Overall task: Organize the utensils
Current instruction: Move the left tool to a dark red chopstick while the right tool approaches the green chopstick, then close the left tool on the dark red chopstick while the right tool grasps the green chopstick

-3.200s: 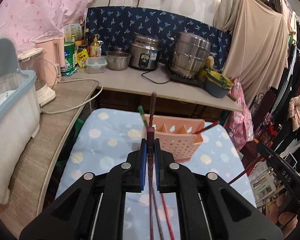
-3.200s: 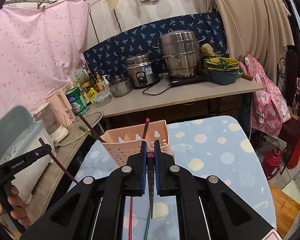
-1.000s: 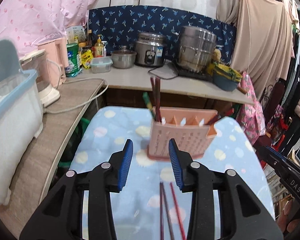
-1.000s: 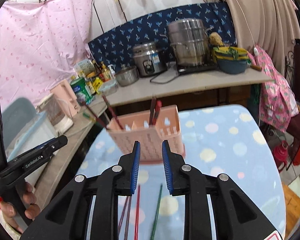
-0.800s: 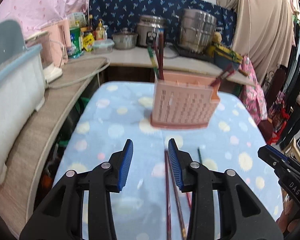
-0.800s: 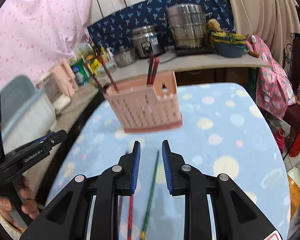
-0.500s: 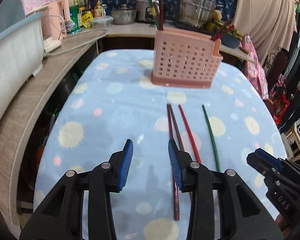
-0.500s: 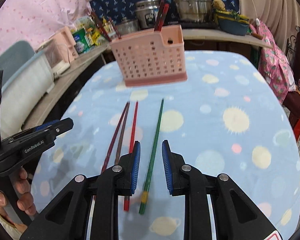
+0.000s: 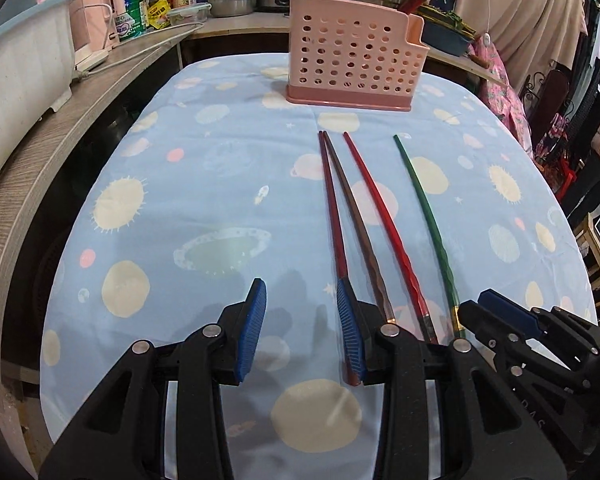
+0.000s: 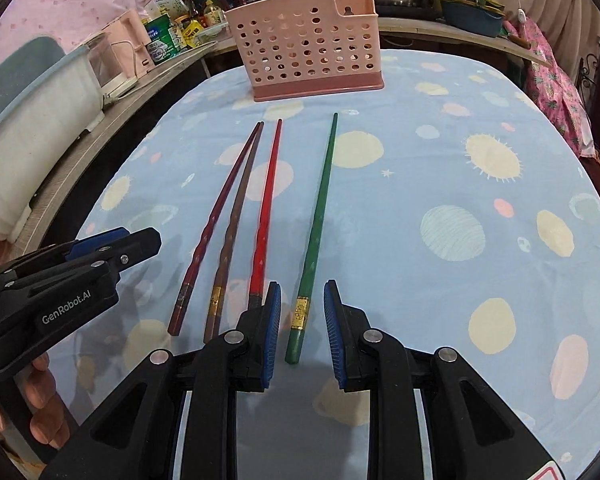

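Blue planet-print tablecloth (image 9: pixel 188 200) under both views.

Left wrist: left gripper (image 9: pixel 302 330) spread, holding nothing, dark maroon chopstick (image 9: pixel 332 208) beside right pad; shift right to centre it. Perforated pink plastic utensil basket (image 9: pixel 354 66) at far end.

Right wrist: right gripper (image 10: pixel 300 330) released, straddling green chopstick (image 10: pixel 320 204) butt; lower, then close squarely.

black left gripper (image 9: pixel 302 328) – ribbed blue pads (image 9: pixel 253 322), silver screws, white "genrobot.ai" lettering.

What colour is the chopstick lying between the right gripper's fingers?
Green chopstick with a gold band near its thick end; clearest in the right wrist view.
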